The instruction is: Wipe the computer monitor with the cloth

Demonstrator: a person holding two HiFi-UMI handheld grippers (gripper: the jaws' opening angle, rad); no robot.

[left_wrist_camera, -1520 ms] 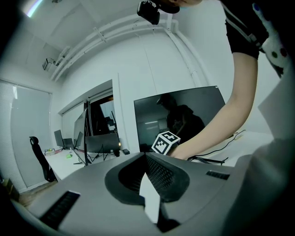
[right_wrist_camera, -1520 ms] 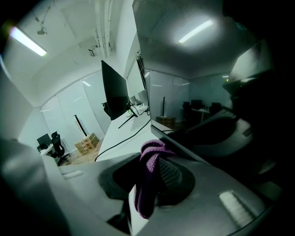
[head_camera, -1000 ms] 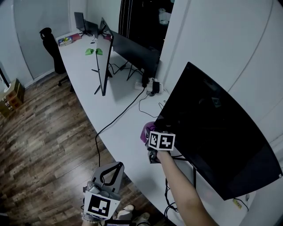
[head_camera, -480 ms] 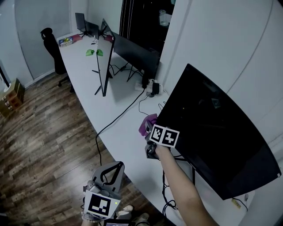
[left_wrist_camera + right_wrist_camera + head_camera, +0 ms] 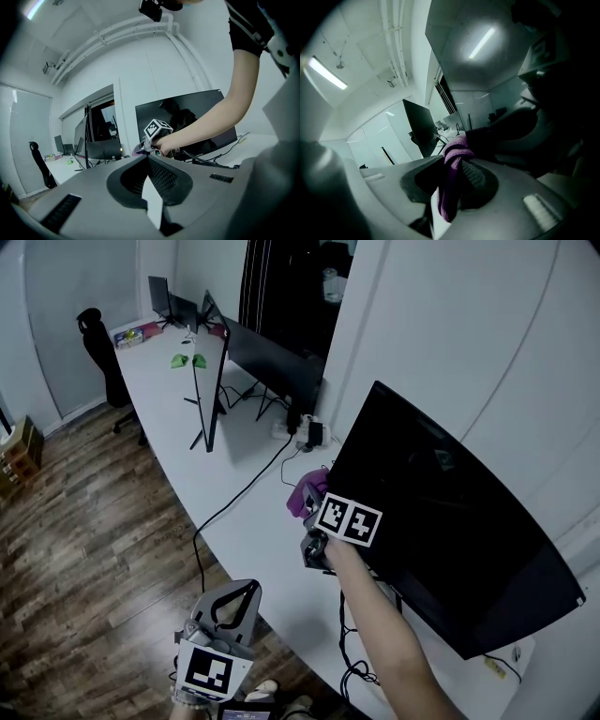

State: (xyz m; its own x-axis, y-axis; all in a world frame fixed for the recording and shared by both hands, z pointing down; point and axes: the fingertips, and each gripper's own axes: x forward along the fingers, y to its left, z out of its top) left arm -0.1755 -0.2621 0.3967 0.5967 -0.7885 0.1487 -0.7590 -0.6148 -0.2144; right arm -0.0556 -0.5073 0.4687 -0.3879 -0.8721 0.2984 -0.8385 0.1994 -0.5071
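At the near left edge of the curved monitor (image 5: 441, 521), I've got the right gripper (image 5: 311, 510) clamped on the purple cloth (image 5: 305, 491), wadded to lead into the screen (contact I can't confirm). My left gripper (image 5: 228, 610) hangs low beside the desk (image 5: 239, 517), jaws together on nothing, out of the way.

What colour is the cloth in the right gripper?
The cloth is purple; clearest in the right gripper view.
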